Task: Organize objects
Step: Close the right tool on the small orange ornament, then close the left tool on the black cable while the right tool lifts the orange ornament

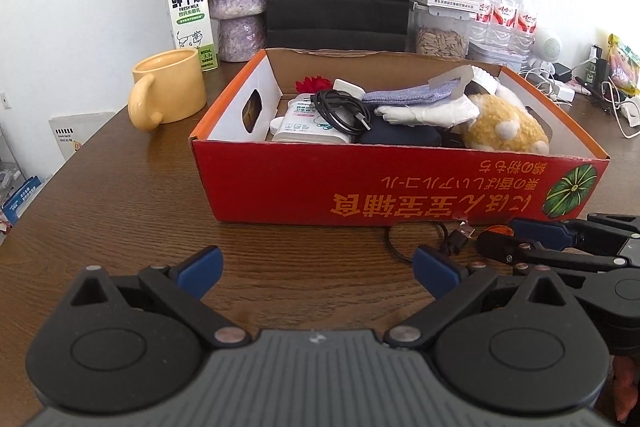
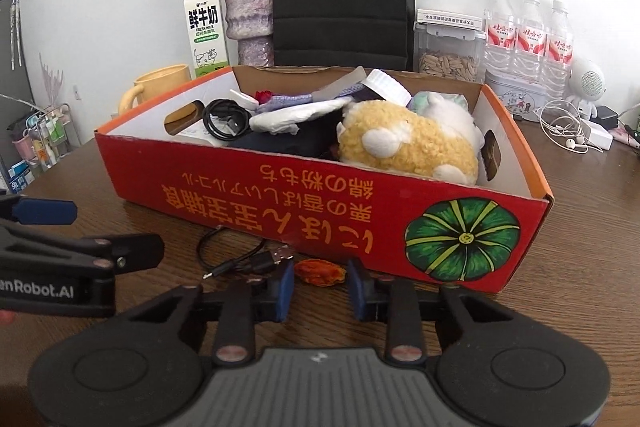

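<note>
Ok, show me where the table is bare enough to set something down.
Bare wood lies left of the red cardboard box, bordered by the yellow ceramic mug and the open left gripper. Crowded: the box front, with the black USB cable, an orange wrapped item and the right gripper; also the box interior.

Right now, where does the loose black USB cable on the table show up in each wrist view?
Left wrist view: the black USB cable lies right of centre on the table, just below the red box's front wall, left of the right gripper.
Right wrist view: the cable sits lower centre-left, before the box, left of the gripper's fingers.
Shared landmark: the green pumpkin print.
</note>
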A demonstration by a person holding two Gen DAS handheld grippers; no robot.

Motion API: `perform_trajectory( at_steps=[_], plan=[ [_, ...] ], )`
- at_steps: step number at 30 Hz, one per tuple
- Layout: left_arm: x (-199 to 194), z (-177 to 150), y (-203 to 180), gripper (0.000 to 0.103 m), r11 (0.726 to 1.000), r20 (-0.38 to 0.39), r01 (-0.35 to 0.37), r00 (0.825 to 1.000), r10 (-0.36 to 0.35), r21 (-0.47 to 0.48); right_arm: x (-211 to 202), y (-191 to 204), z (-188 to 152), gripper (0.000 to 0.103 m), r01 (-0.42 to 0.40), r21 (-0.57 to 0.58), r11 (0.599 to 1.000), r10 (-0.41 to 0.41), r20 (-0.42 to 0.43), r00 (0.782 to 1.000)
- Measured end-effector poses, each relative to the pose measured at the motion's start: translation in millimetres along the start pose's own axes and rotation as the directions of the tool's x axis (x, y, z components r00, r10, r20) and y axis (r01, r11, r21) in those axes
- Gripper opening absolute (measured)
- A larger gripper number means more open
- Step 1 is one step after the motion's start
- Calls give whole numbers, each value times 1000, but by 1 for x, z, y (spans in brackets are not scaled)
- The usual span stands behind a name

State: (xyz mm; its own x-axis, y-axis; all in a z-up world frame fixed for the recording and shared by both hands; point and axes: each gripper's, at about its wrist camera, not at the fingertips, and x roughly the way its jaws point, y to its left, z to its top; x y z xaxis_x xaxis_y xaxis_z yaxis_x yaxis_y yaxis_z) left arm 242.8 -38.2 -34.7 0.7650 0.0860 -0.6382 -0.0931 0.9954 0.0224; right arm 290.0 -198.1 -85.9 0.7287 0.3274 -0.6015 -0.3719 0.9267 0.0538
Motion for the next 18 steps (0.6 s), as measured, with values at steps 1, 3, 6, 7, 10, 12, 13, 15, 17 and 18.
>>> perform_trajectory(
  at_steps=[1, 3, 6, 7, 10, 12, 13, 15, 17, 18],
  plan=[
    [0, 0, 0, 103, 1000, -1, 1, 1000, -1, 1, -1, 0, 0, 26, -2, -1, 1000, 2, 2, 1000],
    [0, -1, -2, 103, 1000, -1, 2, 1000, -2, 4, -2, -1, -1, 15, -12, 5, 1000, 12, 8, 1000],
    [-1, -2, -5, 103, 1000, -3, 2, 1000, -2, 10, -8, -4, -1, 14, -18, 18, 1000, 17, 29, 999],
    [-1, -2, -6, 103, 1000, -5, 1, 1000, -1, 13, -10, -4, -1, 14, -21, 19, 1000, 20, 40, 999],
    [-1, -2, -12, 103, 1000, -7, 7, 1000, -6, 28, -18, -6, -2, 14, -27, 18, 999, 26, 67, 997],
    [-1, -3, -17, 103, 999, -6, 13, 1000, -13, 44, -25, -8, -3, 14, -36, 17, 999, 34, 85, 996],
    [-1, -3, -21, 103, 998, -7, 15, 1000, -14, 55, -28, -9, -4, 14, -37, 16, 999, 36, 95, 995],
    [1, -2, -28, 103, 997, -10, 17, 1000, -16, 71, -35, -13, -5, 14, -36, 14, 999, 34, 113, 993],
    [4, -1, -34, 103, 996, -14, 23, 1000, -22, 83, -42, -18, -8, 14, -29, 14, 999, 27, 129, 991],
    [6, -1, -38, 103, 996, -15, 25, 1000, -24, 91, -45, -21, -9, 14, -25, 16, 1000, 22, 136, 990]
  ],
)
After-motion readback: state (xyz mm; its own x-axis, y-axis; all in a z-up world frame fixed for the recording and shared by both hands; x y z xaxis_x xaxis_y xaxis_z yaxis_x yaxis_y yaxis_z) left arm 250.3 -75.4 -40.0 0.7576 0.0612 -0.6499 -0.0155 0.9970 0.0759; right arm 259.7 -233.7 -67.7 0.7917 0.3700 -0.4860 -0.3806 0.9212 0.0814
